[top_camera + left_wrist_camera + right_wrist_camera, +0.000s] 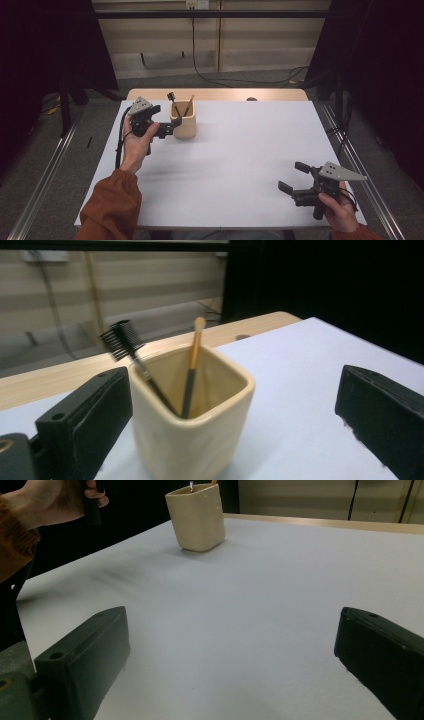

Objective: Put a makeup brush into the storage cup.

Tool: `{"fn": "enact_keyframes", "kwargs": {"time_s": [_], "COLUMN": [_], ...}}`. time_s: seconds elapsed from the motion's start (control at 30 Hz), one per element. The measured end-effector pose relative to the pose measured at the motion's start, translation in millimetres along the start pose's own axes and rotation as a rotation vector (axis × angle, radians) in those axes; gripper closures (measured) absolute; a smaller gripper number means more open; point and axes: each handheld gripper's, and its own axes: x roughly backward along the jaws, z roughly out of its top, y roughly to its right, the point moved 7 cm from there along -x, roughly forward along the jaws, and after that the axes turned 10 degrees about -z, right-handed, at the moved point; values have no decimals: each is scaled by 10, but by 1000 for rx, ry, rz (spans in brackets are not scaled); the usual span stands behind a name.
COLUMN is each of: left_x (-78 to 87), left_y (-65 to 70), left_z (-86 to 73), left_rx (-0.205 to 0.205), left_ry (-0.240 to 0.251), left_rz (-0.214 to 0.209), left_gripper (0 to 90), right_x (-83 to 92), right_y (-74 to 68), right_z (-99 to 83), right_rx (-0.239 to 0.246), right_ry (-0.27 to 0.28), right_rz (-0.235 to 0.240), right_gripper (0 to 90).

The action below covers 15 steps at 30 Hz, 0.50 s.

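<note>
My left gripper (169,129) was open, jaws spread wide, nothing between the pads. In the left gripper view the cream cup (192,415) sat right in front of the gap, closer to my left-hand jaw, its side just beside or touching that jaw; I could not tell which. The other jaw stood well apart from the cup. In the high view that gripper sat just beside the cup (184,125), on its near-left side.

Inside the cup: a black comb-headed brush (131,353) leaning toward my left-hand jaw, and a wooden-handled brush (193,367) nearly upright beside it, pale tip up. Both stuck out above the rim. Cup stood upright on the white table (240,150).

My right gripper (294,178) was open too, jaws wide, nothing held, low over the near right part of the table. From the right gripper view bare white surface lay between and beyond its jaws. The cup (196,516) was well apart from them, far ahead and toward the left-hand jaw side. My left hand (50,497) showed farther left of the cup there, orange sleeve (15,535) below it.

Beyond the cup: the table's wooden far edge (215,94), then a pale wall with cables.
</note>
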Motion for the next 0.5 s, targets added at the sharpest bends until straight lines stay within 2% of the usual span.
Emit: {"fn": "enact_keyframes", "kwargs": {"time_s": [0.07,0.3,0.5], "left_x": [51,219,370], "left_y": [17,81,170], "left_z": [-25,-146,-224], "left_rx": [8,-1,16], "left_ry": [4,-5,0], "left_rz": [-9,-11,-18], "left_gripper": [22,25,25], "right_x": [-4,-8,-1], "right_y": [0,2,0], "right_z": [2,2,3], "right_rx": [1,2,-1], "right_ry": [1,0,2], "right_rz": [0,-3,-3], "right_gripper": [5,6,7]}}
